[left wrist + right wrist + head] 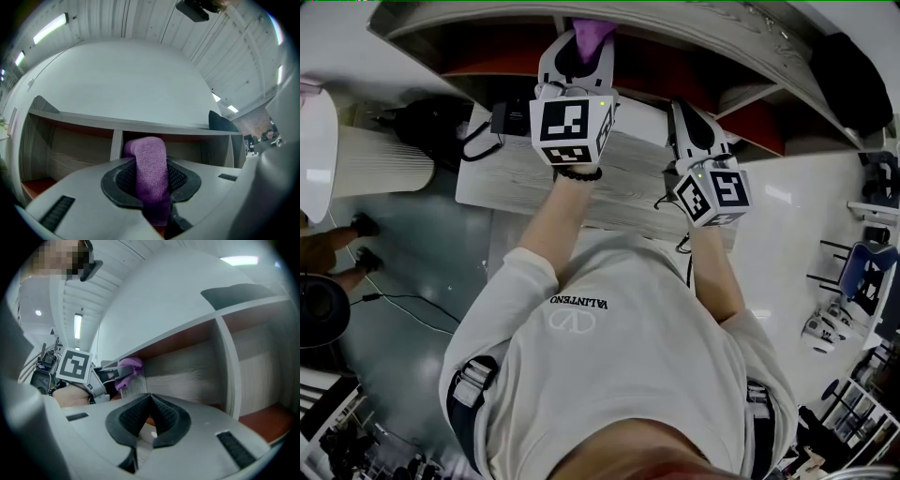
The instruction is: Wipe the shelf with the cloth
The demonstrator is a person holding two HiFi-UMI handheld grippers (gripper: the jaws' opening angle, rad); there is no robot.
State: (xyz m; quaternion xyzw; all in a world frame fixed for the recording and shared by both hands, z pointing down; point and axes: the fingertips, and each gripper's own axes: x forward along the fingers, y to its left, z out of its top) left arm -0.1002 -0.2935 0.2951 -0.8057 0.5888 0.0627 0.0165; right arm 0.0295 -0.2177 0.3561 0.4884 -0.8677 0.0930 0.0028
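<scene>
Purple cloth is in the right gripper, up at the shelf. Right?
No. The cloth is in the left gripper, not the right. The left gripper view shows it clamped between the jaws, up at the shelf. The right gripper is shut on nothing.

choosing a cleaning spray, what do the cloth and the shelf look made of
The cloth looks like purple microfibre or terry: fuzzy, nubby pile. The shelf shows pale boards with wood grain and a matt finish, probably laminate, though solid wood can't be ruled out.
</scene>
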